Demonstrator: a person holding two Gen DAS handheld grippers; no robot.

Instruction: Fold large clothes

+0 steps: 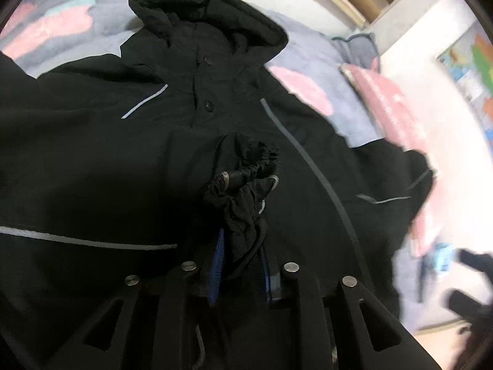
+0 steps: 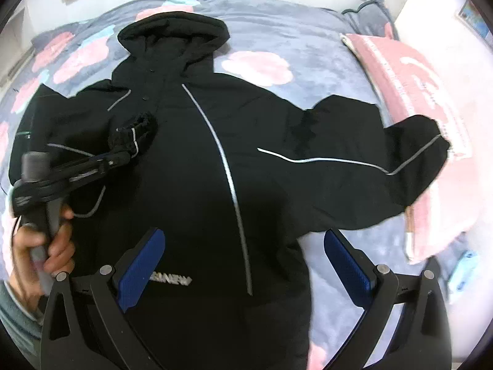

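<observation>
Black hooded jacket (image 2: pixel 197 160), front up on floral blanket (image 2: pixel 295 40); pink pillow (image 2: pixel 431 117) under its outstretched sleeve; chest lettering unreadable. Left gripper (image 1: pixel 243 215) clamped on elastic cuff (image 1: pixel 249 166) over jacket chest. Right gripper (image 2: pixel 245 265) above hem, jaws apart
</observation>
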